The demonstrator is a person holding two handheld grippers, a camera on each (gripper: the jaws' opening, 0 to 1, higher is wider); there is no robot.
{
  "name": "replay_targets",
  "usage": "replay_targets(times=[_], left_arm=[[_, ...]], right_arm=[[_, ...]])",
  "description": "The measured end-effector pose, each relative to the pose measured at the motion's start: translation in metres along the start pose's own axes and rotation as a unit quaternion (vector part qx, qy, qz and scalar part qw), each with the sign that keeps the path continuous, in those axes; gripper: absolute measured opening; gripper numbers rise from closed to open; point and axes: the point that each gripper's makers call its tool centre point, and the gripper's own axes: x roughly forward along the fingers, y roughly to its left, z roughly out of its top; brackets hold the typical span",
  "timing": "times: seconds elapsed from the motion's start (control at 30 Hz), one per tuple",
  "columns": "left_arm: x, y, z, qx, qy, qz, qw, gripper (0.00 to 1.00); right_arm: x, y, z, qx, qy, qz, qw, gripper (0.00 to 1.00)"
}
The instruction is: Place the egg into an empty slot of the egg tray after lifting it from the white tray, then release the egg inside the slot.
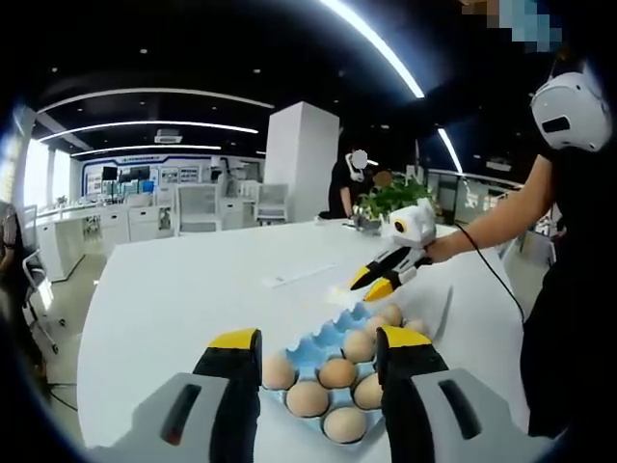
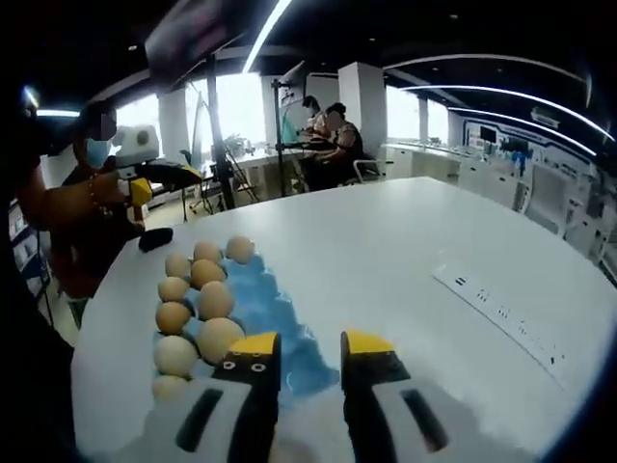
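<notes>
Both grippers hang above the white table [image 2: 415,241] with nothing between their jaws — the left gripper [image 1: 318,362] has its jaws apart over the near end of the blue egg tray [image 1: 313,352], and the right gripper [image 2: 308,362] has its jaws apart by a narrower gap over the tray's near right edge. The eggs [image 1: 337,371] sit in the tray's slots, filling the left rows as the right gripper view sees them, while the right side of the tray shows bare blue slots. A white tray that could be the pickup spot cannot be made out with certainty, so which egg is meant is unclear.

The main risk is a grab on the wrong egg — one already seated. Another is closing too hard, or off-centre, which could crack or roll a smooth shell. The power strip [image 2: 501,309] lies well apart, far right.
</notes>
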Motion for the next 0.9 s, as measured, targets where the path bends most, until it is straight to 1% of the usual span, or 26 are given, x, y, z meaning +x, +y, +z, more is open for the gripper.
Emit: replay_targets(times=[0.1,0.4,0.57,0.6,0.67,0.77,0.83,0.87,0.9], left_arm=[[0.000,0.000,0.000,0.000,0.000,-0.001,1.0000,0.48],[0.001,0.001,0.000,0.000,-0.001,-0.001,1.0000,0.48],[0.000,0.000,0.000,-0.001,-0.002,-0.002,1.0000,0.48],[0.000,0.000,0.000,-0.001,-0.002,-0.002,1.0000,0.48],[0.001,0.000,0.000,-0.002,-0.003,-0.002,1.0000,0.48],[0.001,0.000,0.001,0.000,-0.004,-0.003,1.0000,0.48],[0.001,0.000,0.001,-0.001,-0.005,-0.002,1.0000,0.48],[0.001,0.000,0.000,-0.001,-0.004,-0.003,1.0000,0.47],[0.001,0.000,0.001,-0.001,-0.005,-0.003,1.0000,0.47]], right_arm=[[-0.011,-0.010,-0.009,0.009,0.004,-0.016,0.9998,0.24],[-0.045,-0.032,-0.030,0.015,0.022,-0.053,0.9982,0.24],[-0.060,-0.043,-0.037,0.023,0.026,-0.071,0.9969,0.24],[-0.063,-0.045,-0.040,0.020,0.032,-0.077,0.9963,0.24],[-0.067,-0.047,-0.045,0.017,0.040,-0.078,0.9960,0.24],[-0.072,-0.049,-0.056,0.002,0.066,-0.080,0.9946,0.24],[-0.072,-0.050,-0.059,0.003,0.070,-0.081,0.9943,0.24],[-0.073,-0.050,-0.063,0.001,0.079,-0.079,0.9938,0.25],[-0.072,-0.049,-0.063,-0.008,0.080,-0.078,0.9937,0.25]])
